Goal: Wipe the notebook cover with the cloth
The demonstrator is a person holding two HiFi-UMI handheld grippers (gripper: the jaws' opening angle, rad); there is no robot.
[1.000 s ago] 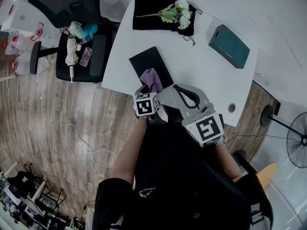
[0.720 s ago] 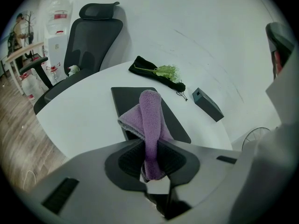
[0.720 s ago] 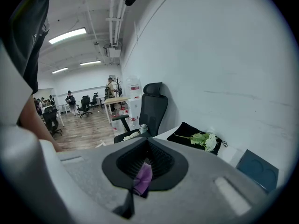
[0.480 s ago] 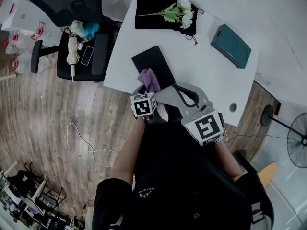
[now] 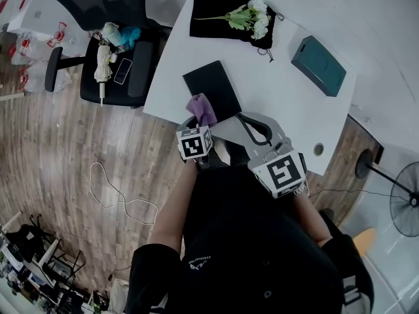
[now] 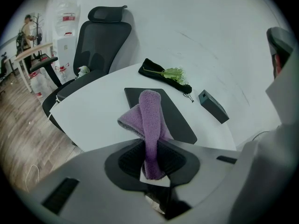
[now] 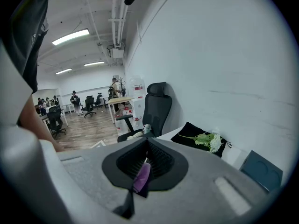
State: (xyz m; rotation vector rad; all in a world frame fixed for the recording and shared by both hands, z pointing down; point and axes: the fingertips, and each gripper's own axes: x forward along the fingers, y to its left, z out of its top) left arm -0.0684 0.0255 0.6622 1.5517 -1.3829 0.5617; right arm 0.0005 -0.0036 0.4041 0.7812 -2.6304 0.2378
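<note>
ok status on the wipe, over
Left gripper jaws shut on the purple cloth, at the near edge of the black notebook. Right gripper shut, alongside. Nothing in the way.

The person wears a black short-sleeved shirt (image 5: 249, 241); a small white logo (image 5: 201, 263) is printed on it, below the left marker cube (image 5: 195, 142); that cube is white, with black square markers on its faces; the right marker cube (image 5: 282, 174), to its right, matches it. The left gripper (image 6: 152, 162) has a matt grey shell with dark rectangular slots; black ribbed pads line its jaws; the right gripper (image 7: 144, 164) is built alike; a black loop handle (image 5: 255, 129) sits up and right of the left marker cube.
</note>
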